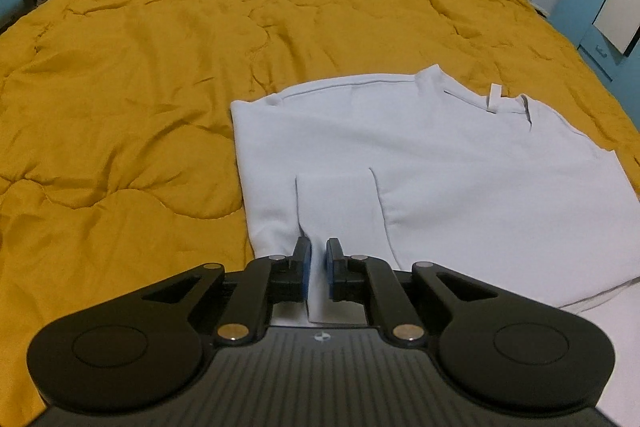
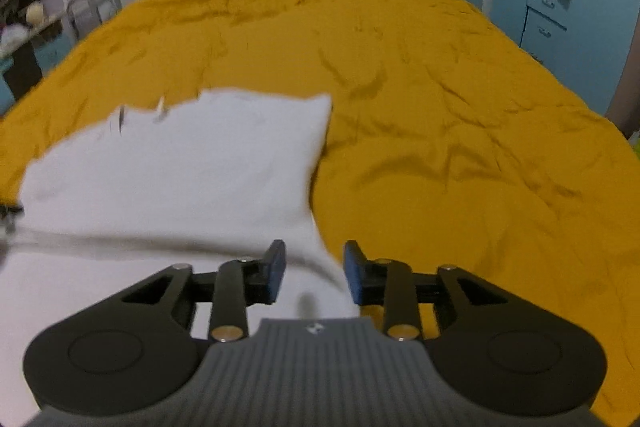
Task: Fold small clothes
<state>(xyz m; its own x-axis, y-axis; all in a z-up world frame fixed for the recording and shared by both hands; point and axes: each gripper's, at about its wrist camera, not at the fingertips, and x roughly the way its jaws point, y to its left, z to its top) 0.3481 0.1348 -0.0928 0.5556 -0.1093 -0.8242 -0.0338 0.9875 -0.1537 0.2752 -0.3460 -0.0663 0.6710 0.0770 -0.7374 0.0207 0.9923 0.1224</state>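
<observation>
Mustard quilt (image 1: 200, 67) over the bed, blue-and-white cupboards (image 2: 560, 7) behind.
White top (image 1: 440, 167) lies flat on the quilt's near side (right view motion-blurred). Left gripper (image 1: 318, 263) jaws narrow, pinching a fold of it; right gripper (image 2: 314, 271) jaws apart astride its edge, near hem cut off.

Indoor light, dim and warm, with no hard shadows. Left wrist view is sharp: creases in the mustard-yellow quilted bedspread (image 1: 168, 67) read clearly, and the pale white folded cotton shirt (image 1: 440, 163) shows soft shading at its seams. Right wrist view is smeared; the shirt's edges (image 2: 180, 167) are blurred, worst at 9 o'clock. Fisheye bending curves the room at 12 o'clock in both views. No glare.
</observation>
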